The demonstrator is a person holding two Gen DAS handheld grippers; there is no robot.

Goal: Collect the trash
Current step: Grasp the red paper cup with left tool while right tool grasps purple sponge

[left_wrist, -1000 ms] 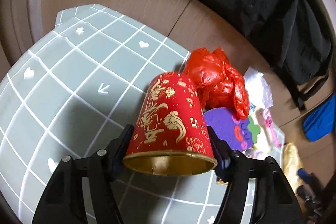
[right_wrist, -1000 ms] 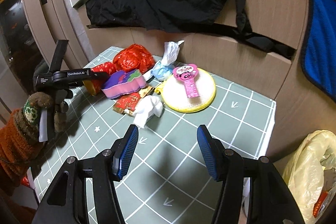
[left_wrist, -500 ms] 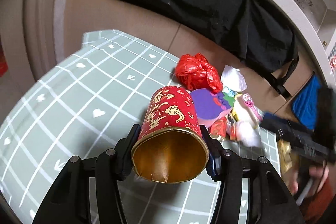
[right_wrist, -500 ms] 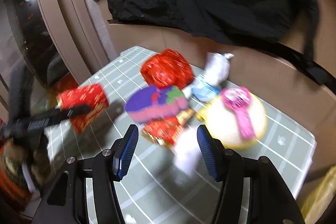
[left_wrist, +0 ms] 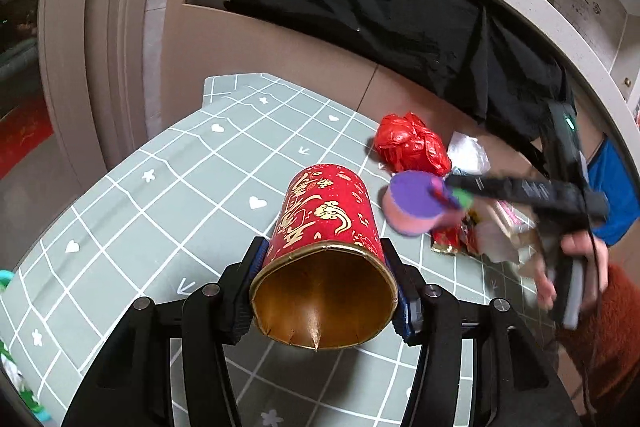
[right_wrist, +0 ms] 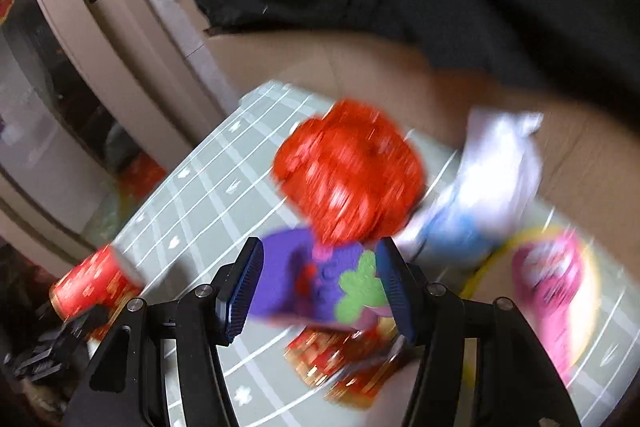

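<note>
The grey-green tablecloth with a white grid and small hearts and arrows [left_wrist: 160,211] lies bare across its whole left and near part, out to the corner by the beige wall, while the clutter keeps to its far right edge. A black garment [left_wrist: 380,15] hangs over the ledge behind. The left gripper [left_wrist: 326,291] is clenched on the red paper cup with gold script [left_wrist: 328,223], lifted clear of the cloth, gold mouth toward the camera; its jaws closed further a moment ago. The right gripper [right_wrist: 318,291], blurred, stands parted about the purple foam piece with a green flower [right_wrist: 316,283], pads seemingly not pressing. Beyond lie a crumpled red plastic bag [left_wrist: 412,143] and white tissue [right_wrist: 504,155].
</note>
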